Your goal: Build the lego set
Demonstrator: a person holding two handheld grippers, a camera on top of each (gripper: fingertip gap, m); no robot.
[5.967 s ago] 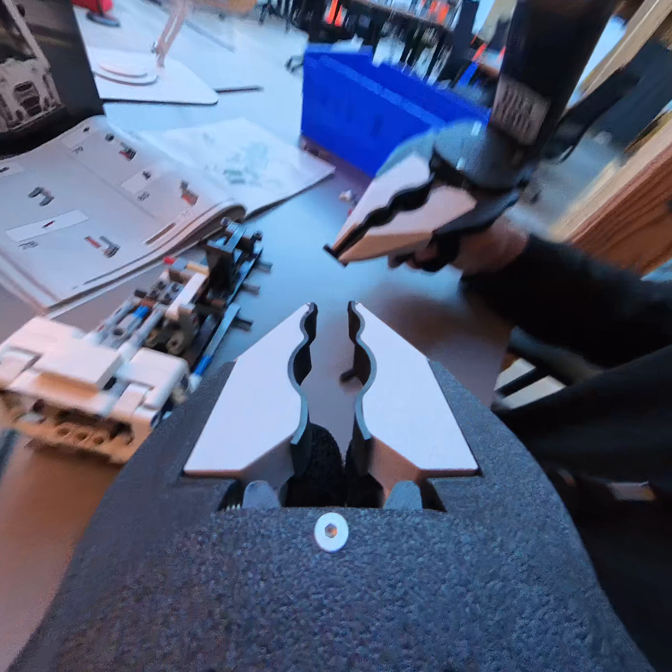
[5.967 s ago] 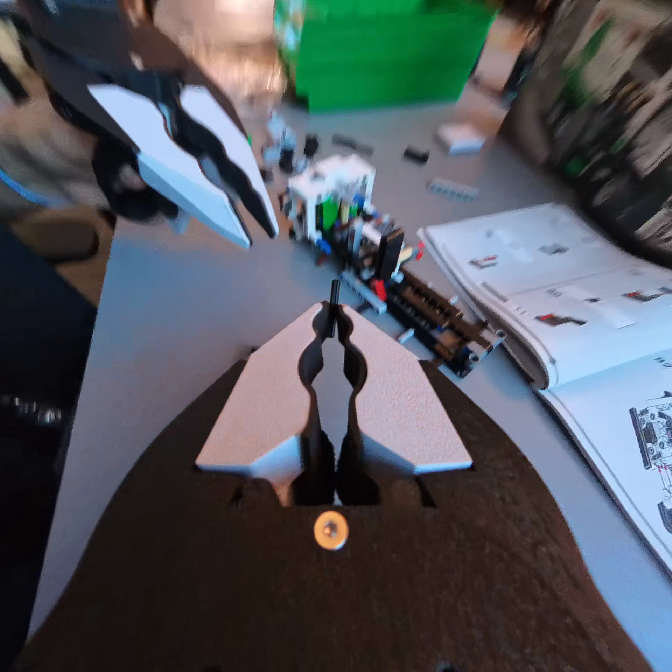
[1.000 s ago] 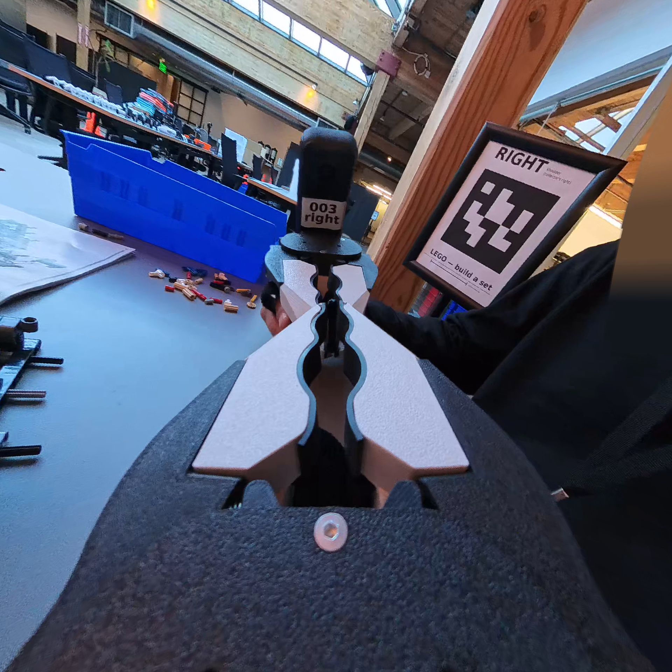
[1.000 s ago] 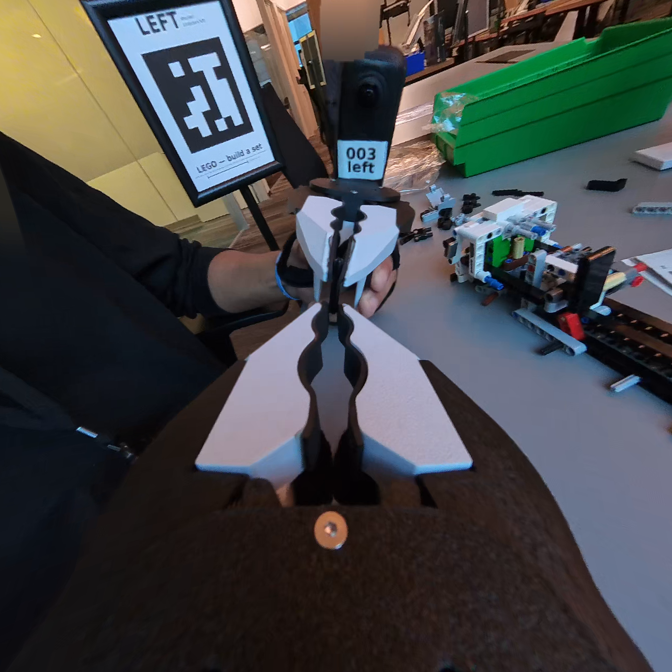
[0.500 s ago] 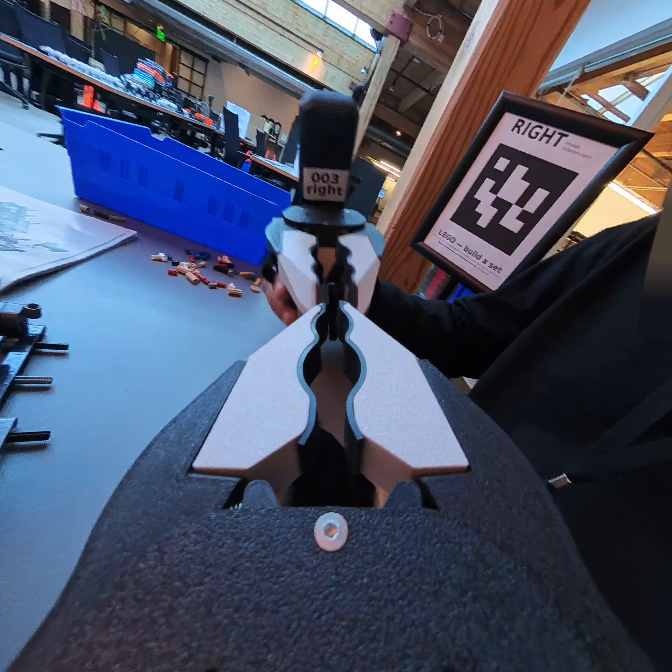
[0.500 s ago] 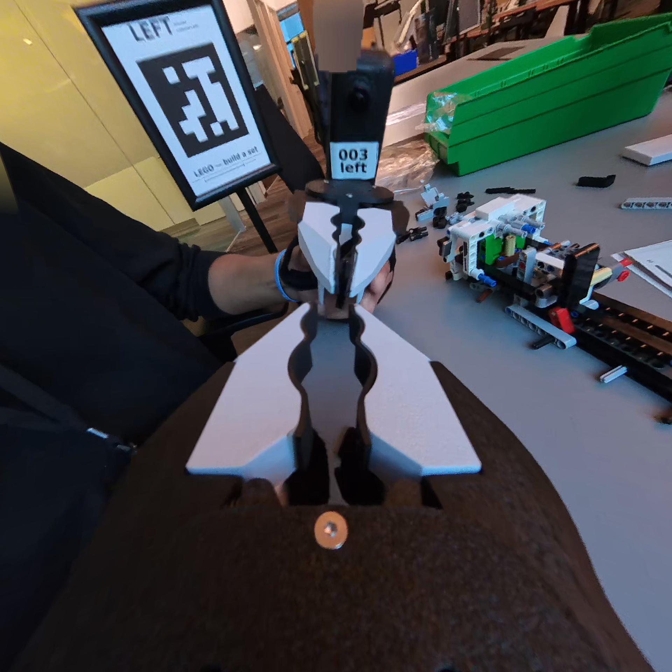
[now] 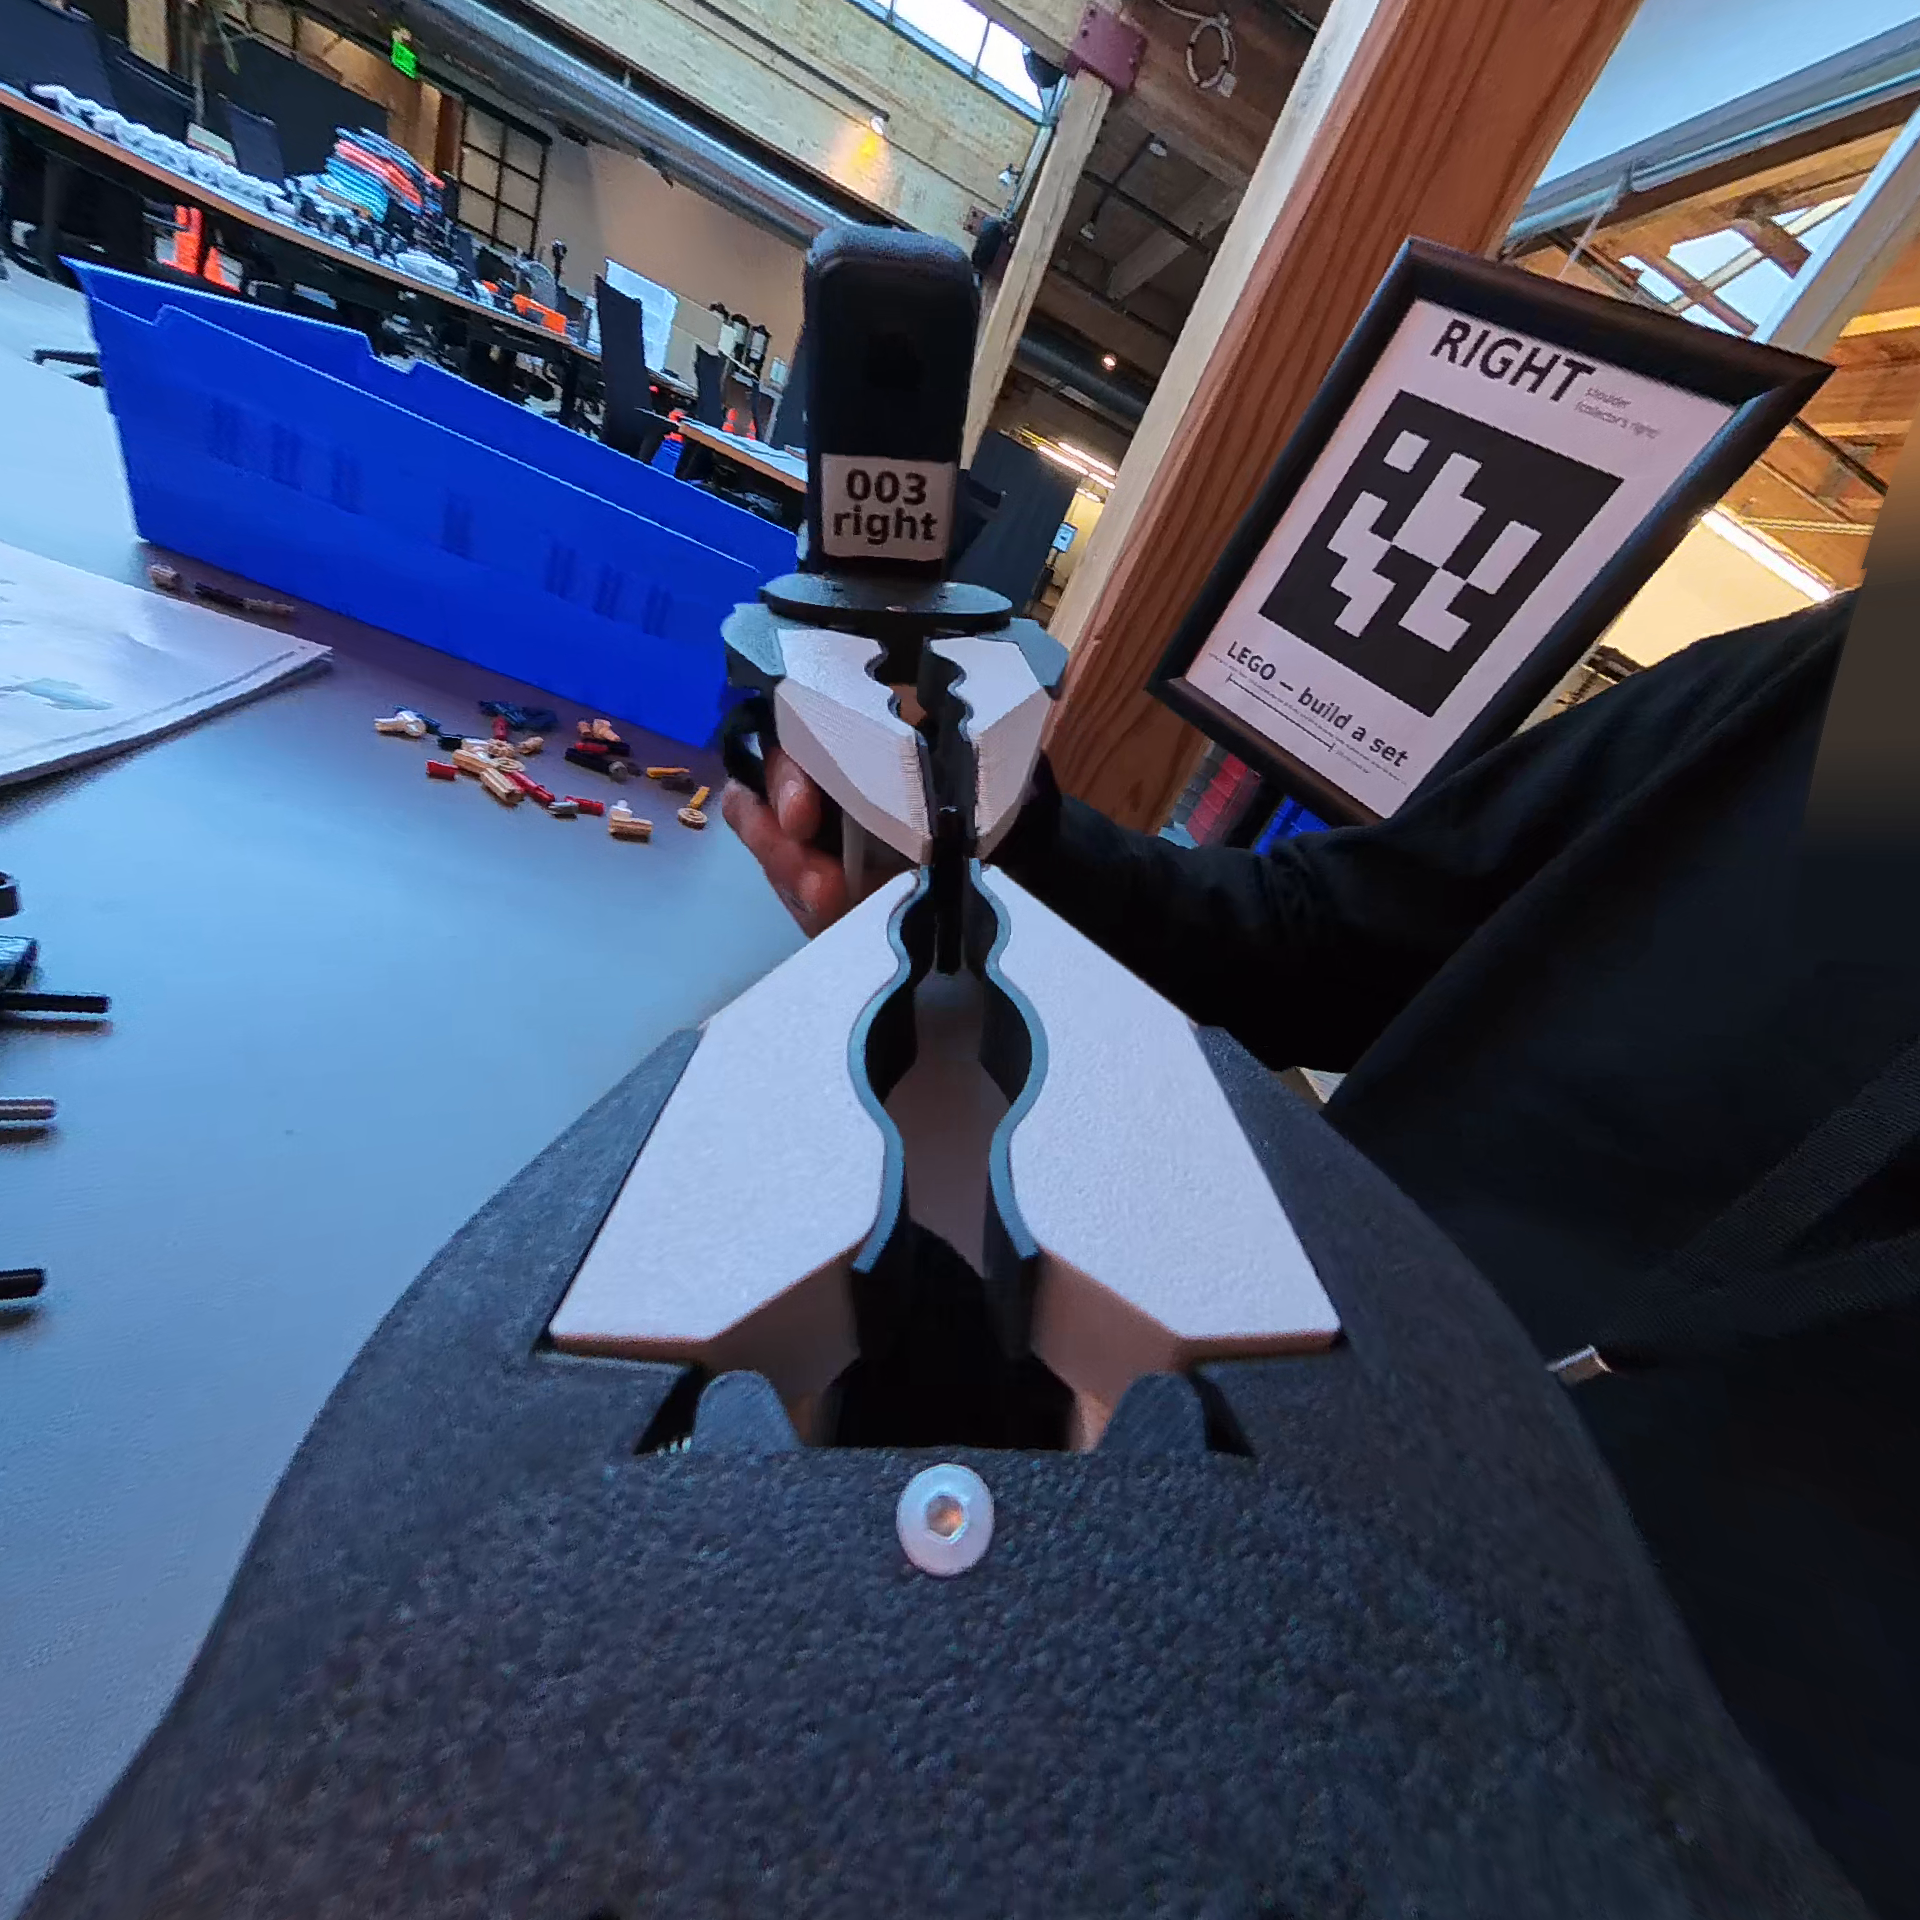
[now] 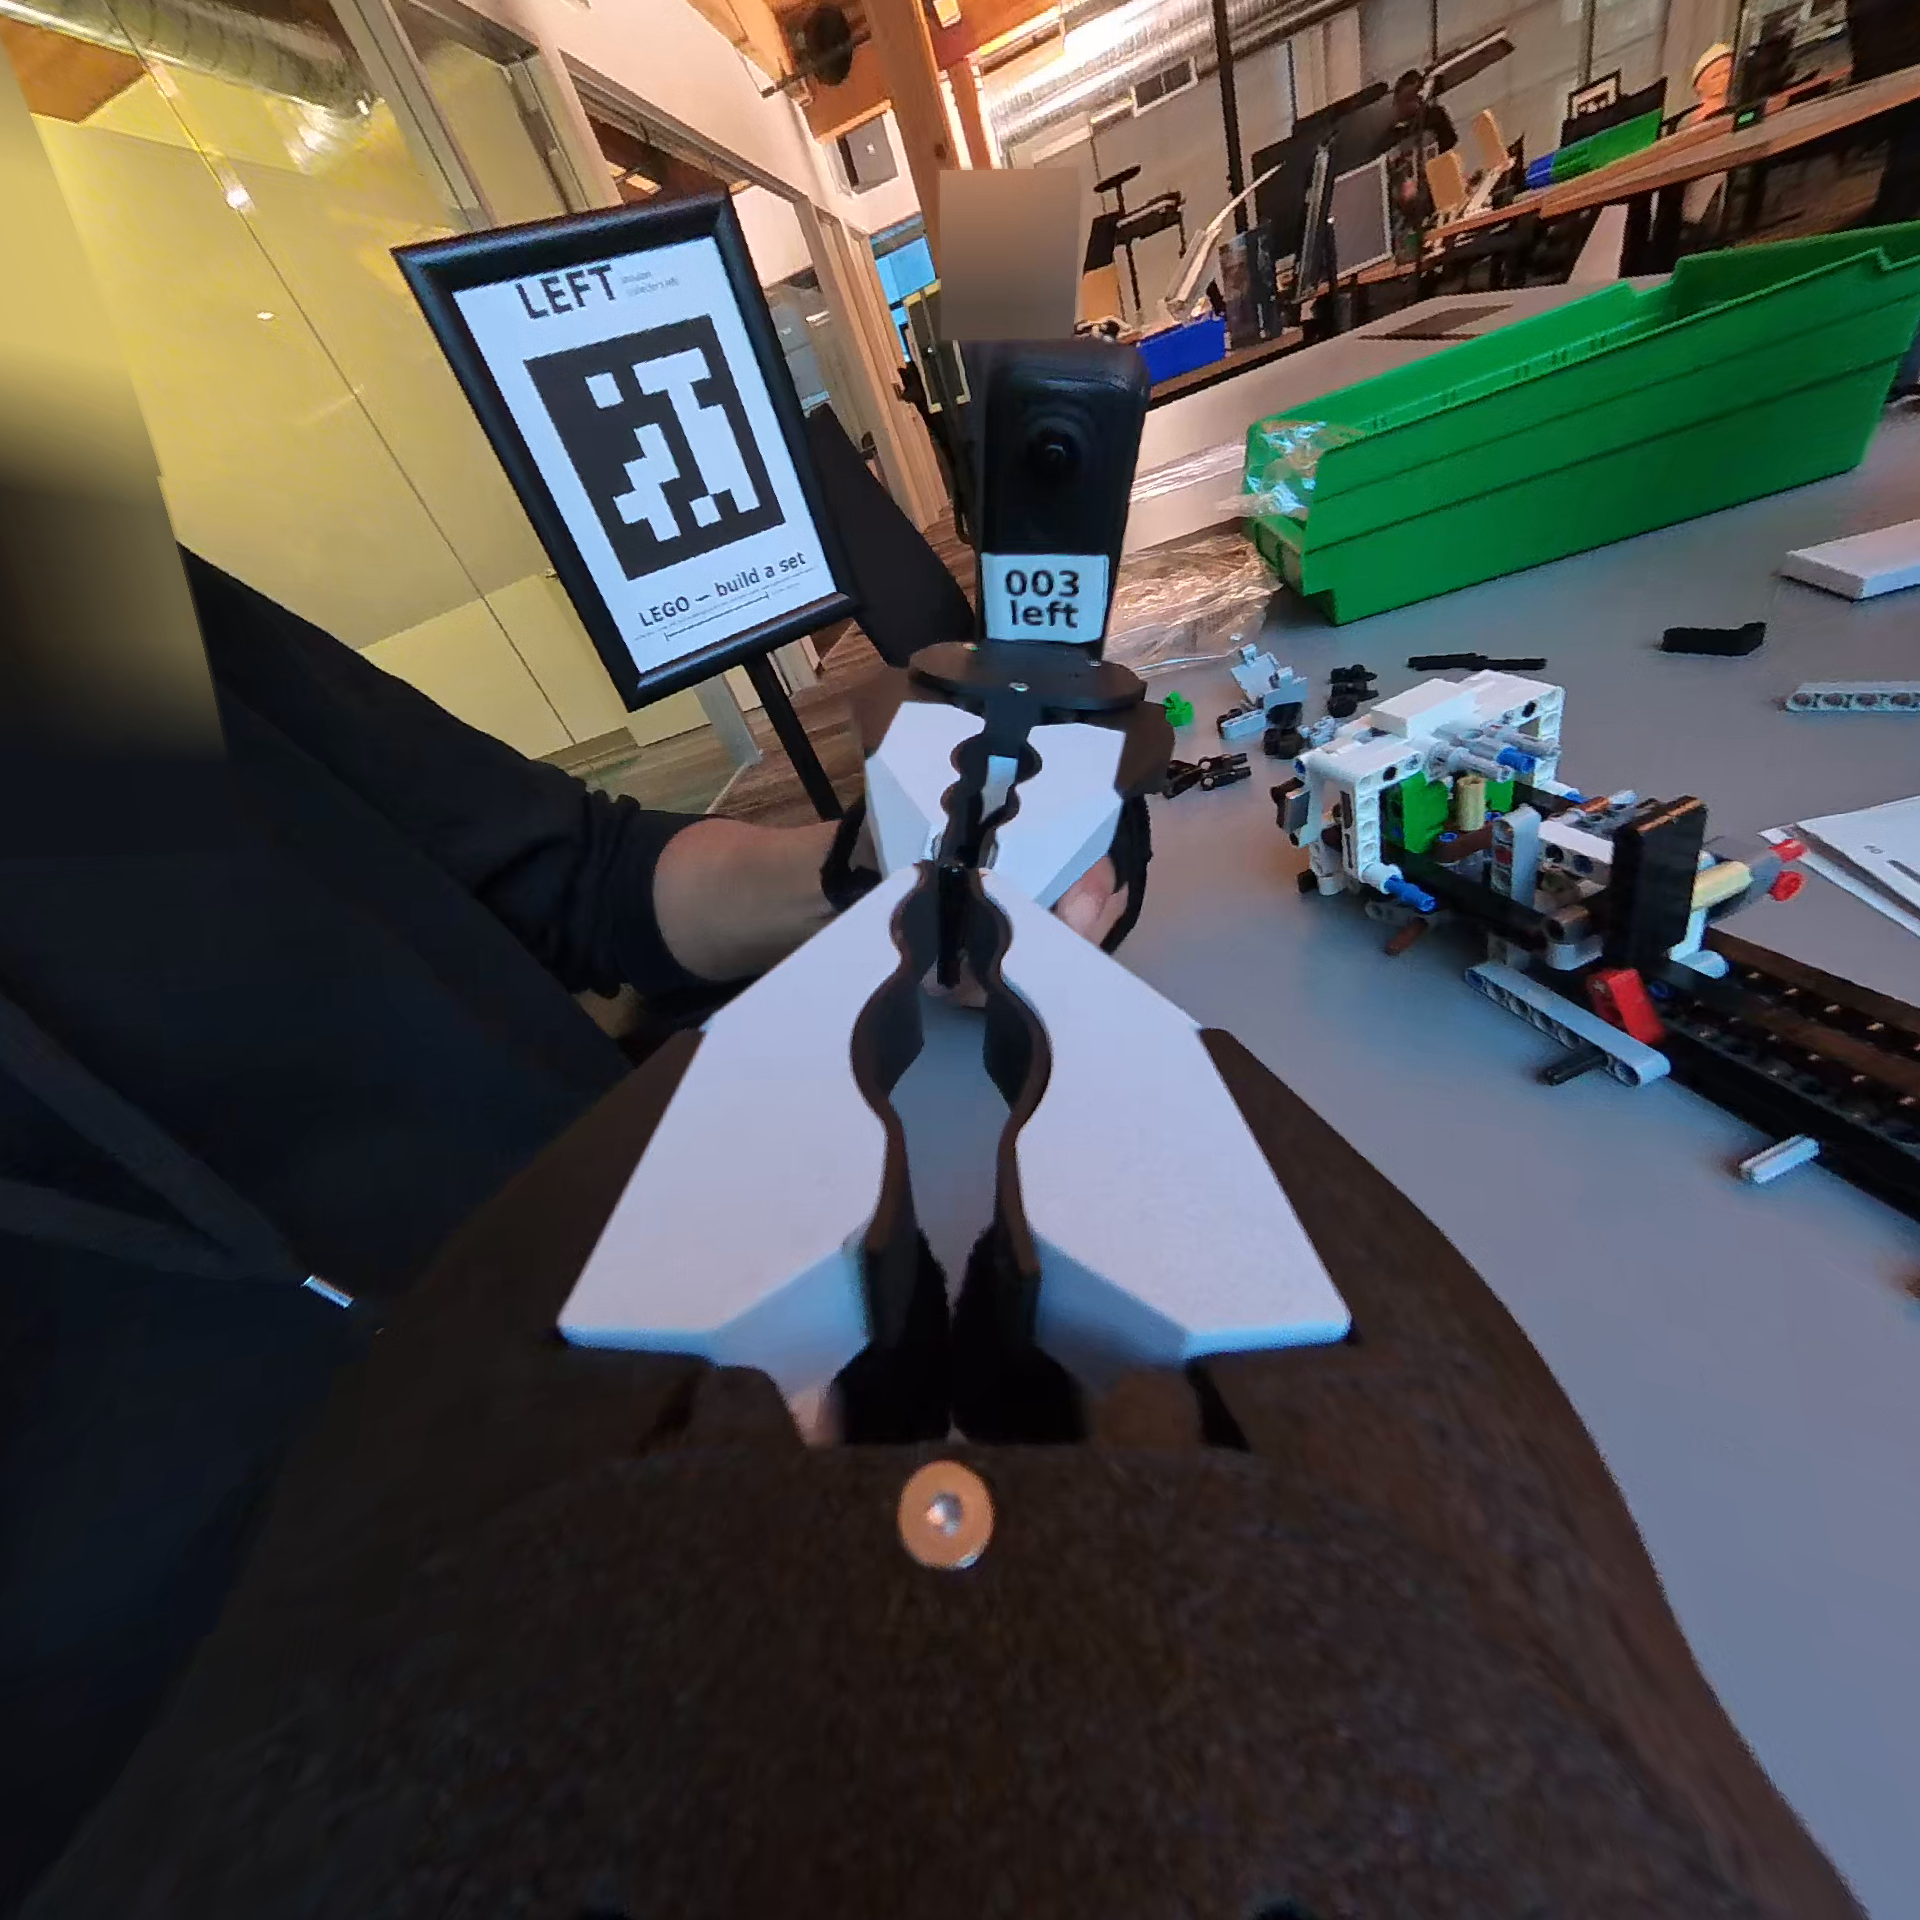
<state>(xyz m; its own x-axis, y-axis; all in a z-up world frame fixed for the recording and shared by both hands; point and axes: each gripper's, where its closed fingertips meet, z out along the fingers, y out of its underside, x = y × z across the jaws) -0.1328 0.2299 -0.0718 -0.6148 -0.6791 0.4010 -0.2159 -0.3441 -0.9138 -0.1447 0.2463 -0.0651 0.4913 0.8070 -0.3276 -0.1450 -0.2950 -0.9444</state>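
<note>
The left gripper (image 7: 948, 883) is drawn narrow, and a slim black rod (image 7: 948, 920) is seen upright between its tips, apparently pinched there. Tip to tip with it, the right gripper (image 7: 940, 831) is presented from the opposite side, its jaws likewise narrowed about the same rod; whether pressure is applied by it cannot be told. Both tools are held clear above the grey table (image 7: 312, 1039). Loose pins (image 7: 540, 753) are scattered beyond, before a blue bin (image 7: 416, 540).

In the right wrist view, the partly built model (image 8: 1507, 831) is found on the table to the right of the meeting tips, well apart from them and lower. Its long axis is laid from the far white end toward the near black beam, roughly parallel with the line joining the two grippers. The white end is judged nearer the left gripper, the black beam nearer the right. A hand-over or re-grip of the rod is judged to be in hand; the rod would then have to be carried sideways and down to the model.
</note>
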